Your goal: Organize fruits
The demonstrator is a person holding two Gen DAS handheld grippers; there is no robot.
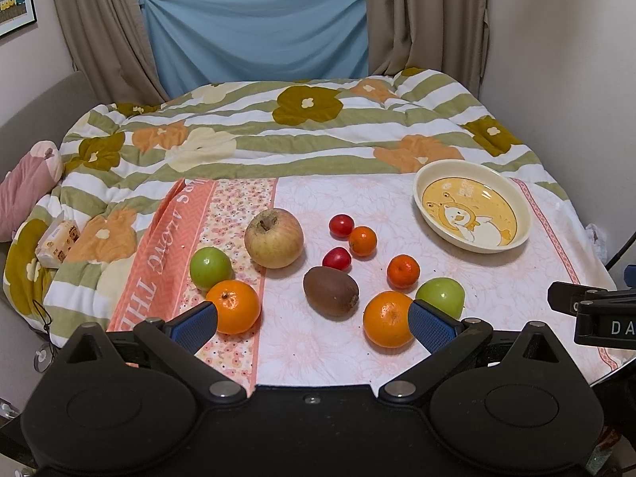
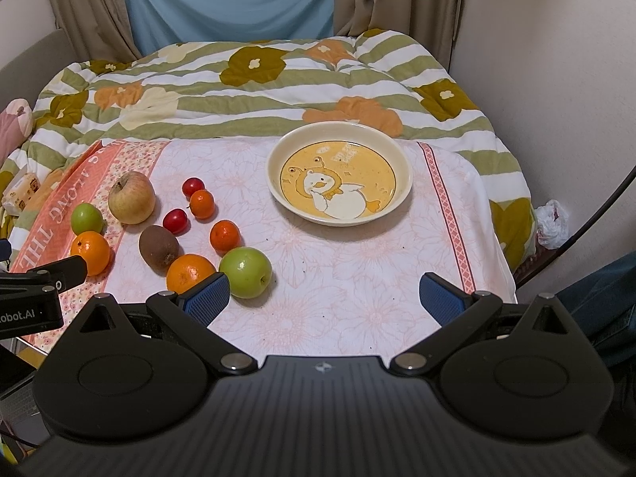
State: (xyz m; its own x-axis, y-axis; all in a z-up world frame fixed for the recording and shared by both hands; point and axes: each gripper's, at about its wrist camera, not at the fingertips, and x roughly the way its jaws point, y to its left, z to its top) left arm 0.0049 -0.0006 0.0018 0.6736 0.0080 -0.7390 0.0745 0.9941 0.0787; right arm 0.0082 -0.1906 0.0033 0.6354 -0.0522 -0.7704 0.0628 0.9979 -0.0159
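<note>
Fingers of both grippers, black links tipped with blue ribbed pads, stand wide apart and hold nothing. Left gripper sits above the near edge of the bench, its pads in front of two oranges; right gripper sits above the bare near-right part of the cloth.

Bench covering: a pale pink cloth with a flower-line print, a coral band along its left edge carrying white capitals of which "ALONG THE" can be read, and a narrow patterned stripe near its right edge.

Fruits, all on the left half of the cloth: a large yellow-pink apple with a stem hollow; a fuzzy brown oval kiwi; two glossy green apples; two large oranges with pitted skin; two small dark-orange mandarins; two small smooth red tomatoes. The upper tomato and upper mandarin touch.

Plate: round, shallow, cream-rimmed, at the far right of the cloth, with a yellow centre showing a white cartoon duck; its lettering is too small to read. It is empty.

Behind the bench lies a quilt striped green and white with flowers.
</note>
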